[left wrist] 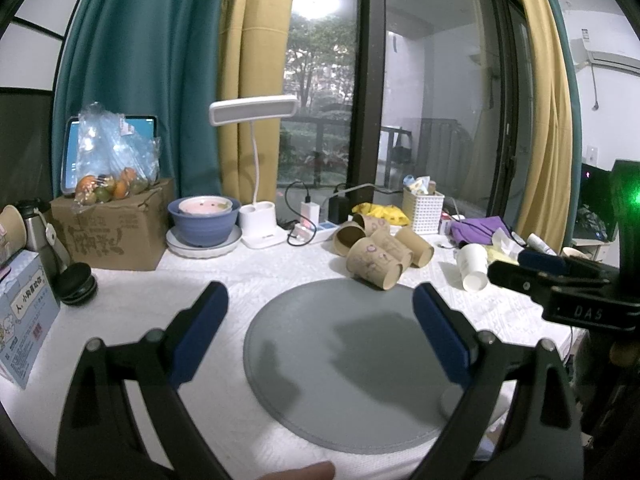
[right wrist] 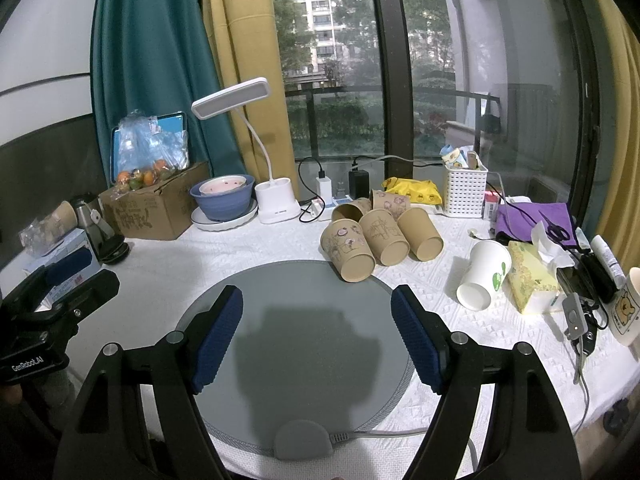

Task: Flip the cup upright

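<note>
Several brown paper cups lie on their sides in a cluster at the far edge of the round grey mat; they also show in the left wrist view. A white paper cup lies tipped over to their right, seen in the left wrist view too. My right gripper is open and empty, above the mat's near part. My left gripper is open and empty over the mat. Each gripper shows at the edge of the other's view.
At the back stand a cardboard box with bagged fruit, a blue bowl on a plate, a white desk lamp, a power strip with chargers and a white basket. A tissue box, purple cloth and a mug lie right.
</note>
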`<state>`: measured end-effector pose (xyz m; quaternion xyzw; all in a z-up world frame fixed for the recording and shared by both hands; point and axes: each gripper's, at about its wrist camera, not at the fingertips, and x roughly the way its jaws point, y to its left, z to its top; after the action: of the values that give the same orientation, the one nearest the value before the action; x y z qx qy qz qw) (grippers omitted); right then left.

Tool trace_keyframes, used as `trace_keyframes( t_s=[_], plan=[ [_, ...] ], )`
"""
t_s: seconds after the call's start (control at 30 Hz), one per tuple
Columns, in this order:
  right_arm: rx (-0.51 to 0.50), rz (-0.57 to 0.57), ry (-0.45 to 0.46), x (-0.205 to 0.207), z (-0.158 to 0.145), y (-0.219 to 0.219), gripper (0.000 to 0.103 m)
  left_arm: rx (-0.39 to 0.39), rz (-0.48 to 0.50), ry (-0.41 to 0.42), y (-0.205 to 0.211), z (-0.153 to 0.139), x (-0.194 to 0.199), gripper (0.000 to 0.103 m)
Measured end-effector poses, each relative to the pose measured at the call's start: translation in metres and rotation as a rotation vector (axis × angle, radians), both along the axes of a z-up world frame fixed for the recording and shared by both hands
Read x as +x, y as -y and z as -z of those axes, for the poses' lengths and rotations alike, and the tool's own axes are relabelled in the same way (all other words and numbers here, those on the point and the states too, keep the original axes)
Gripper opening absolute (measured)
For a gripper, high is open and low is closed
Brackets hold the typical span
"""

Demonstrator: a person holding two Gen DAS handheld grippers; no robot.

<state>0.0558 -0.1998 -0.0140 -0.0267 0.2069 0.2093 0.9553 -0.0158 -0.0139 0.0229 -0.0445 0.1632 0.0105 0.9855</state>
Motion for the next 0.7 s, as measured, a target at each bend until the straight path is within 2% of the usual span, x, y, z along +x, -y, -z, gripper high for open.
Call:
trace_keyframes(
  t_s=[0.7],
  plan=[
    [-0.005,0.003,0.006,-0.0014,-0.001,-0.0017,0.079,-0.007,0.002,0.009,-0.0029,-0.0004,-0.0028,0.094]
  ],
)
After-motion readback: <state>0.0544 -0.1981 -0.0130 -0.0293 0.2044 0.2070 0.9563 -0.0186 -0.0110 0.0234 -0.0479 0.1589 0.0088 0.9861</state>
